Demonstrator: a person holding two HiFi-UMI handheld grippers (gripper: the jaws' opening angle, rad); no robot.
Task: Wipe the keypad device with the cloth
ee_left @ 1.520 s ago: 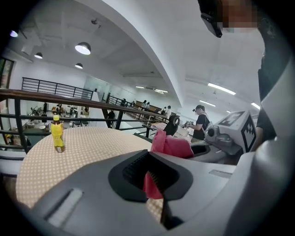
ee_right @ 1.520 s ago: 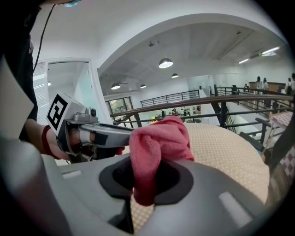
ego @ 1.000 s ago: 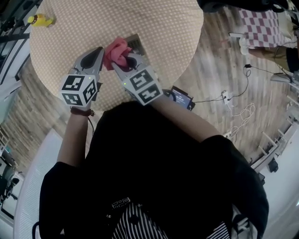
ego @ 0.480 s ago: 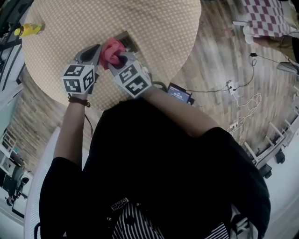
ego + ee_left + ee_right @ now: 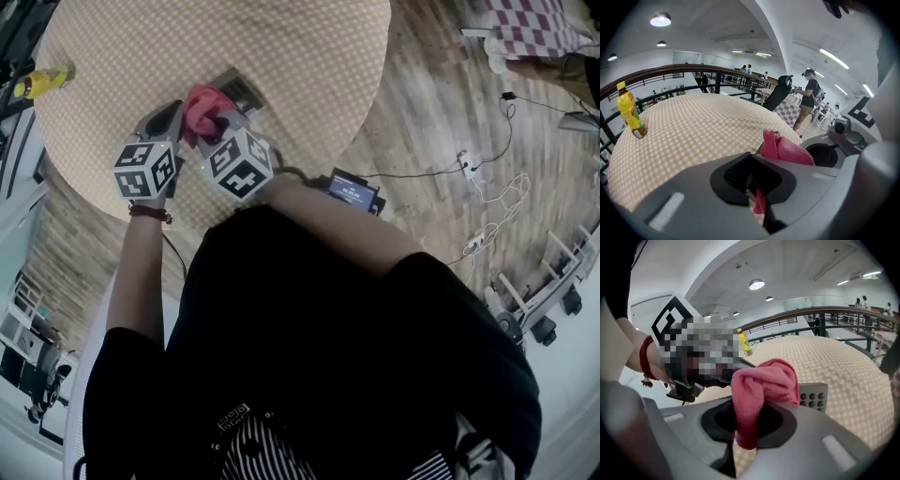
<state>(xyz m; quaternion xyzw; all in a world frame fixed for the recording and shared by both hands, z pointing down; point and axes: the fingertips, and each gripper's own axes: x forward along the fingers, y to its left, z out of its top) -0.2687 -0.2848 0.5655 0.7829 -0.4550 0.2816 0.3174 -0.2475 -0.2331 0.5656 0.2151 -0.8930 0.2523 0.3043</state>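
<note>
My left gripper (image 5: 757,197) and right gripper (image 5: 740,437) both pinch the pink cloth (image 5: 200,101), bunched upper left in the head view against the grey keypad device (image 5: 239,89) on the checked desk (image 5: 300,56). I judge the wiping unfinished: its buttons lie uncovered.

Both bare forearms reach forward from black short sleeves, elbows bent, bringing the left gripper (image 5: 167,114) and the right gripper (image 5: 217,127) close side by side, marker cubes toward the body and tips angled toward each other. The left gripper's jaws are closed, pinching a thin fold of the pink cloth (image 5: 201,101), while the right gripper's jaws are clamped on a thicker bunch of the same cloth. A dark band circles the left wrist (image 5: 150,212).
</note>
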